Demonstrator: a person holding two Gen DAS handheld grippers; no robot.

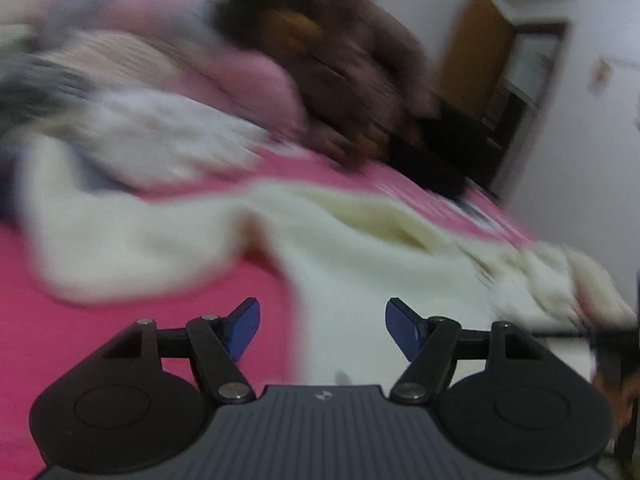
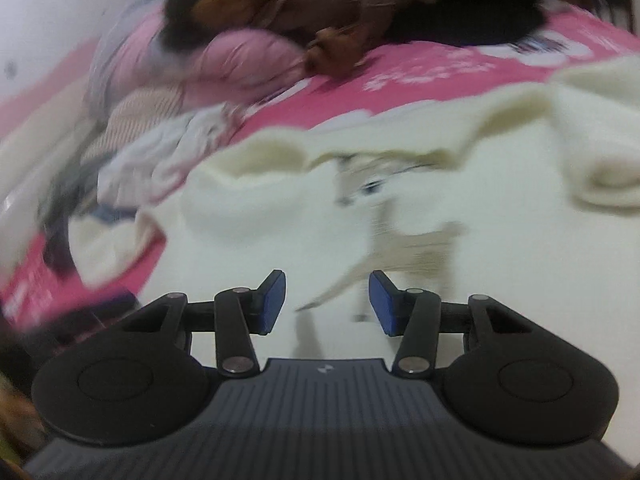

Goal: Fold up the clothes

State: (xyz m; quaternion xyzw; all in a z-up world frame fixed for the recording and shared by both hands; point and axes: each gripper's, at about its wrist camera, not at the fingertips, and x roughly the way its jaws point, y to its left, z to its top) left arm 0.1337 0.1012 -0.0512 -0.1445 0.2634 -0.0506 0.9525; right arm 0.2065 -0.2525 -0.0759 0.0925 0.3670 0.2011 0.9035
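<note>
Both claws, left (image 1: 322,330) & right (image 2: 327,304), agape; cream sweater (image 2: 280,232) print blurred.

Landmark: the spread sweater (image 2: 280,216), lying flat on the bed cover (image 1: 120,320). Behind the sweater, toward the wall (image 2: 48,8), a heap of clothes (image 2: 256,56) rests on the same cover. To the sweater's left in the right wrist view, a crumpled garment (image 2: 160,160) lies just beside its edge, between the sweater and the heap. One sleeve (image 1: 120,240) extends leftward from the sweater's body in the left wrist view. A door (image 1: 476,52) stands behind the heap, well apart from the sweater. Blur prevents finer reading.
</note>
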